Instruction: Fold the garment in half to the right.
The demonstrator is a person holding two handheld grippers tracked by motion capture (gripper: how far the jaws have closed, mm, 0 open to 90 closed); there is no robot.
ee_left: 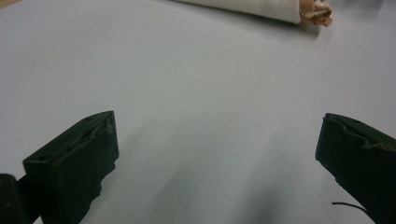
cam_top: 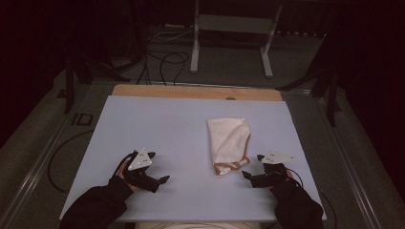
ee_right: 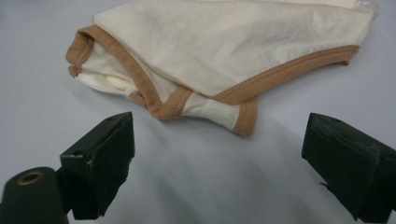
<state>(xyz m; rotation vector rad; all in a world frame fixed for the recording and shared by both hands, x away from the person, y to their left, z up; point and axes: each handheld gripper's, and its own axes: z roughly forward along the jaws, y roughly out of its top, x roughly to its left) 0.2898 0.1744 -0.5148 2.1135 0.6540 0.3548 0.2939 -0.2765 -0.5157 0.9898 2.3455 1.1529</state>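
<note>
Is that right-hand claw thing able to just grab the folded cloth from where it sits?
Probably yes. The right gripper is open and points at the brown-trimmed end of the cloth, with bare table between them and nothing blocking the way.

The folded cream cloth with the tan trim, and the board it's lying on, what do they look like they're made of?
The cream cloth looks like soft knit cotton, matte: fine creases, limp folds, and a stitched tan binding along its edges. The board reads as a smooth pale blue-grey sheet, perhaps laminate or painted, with a faint sheen; a bare wood strip shows at its far edge.
</note>
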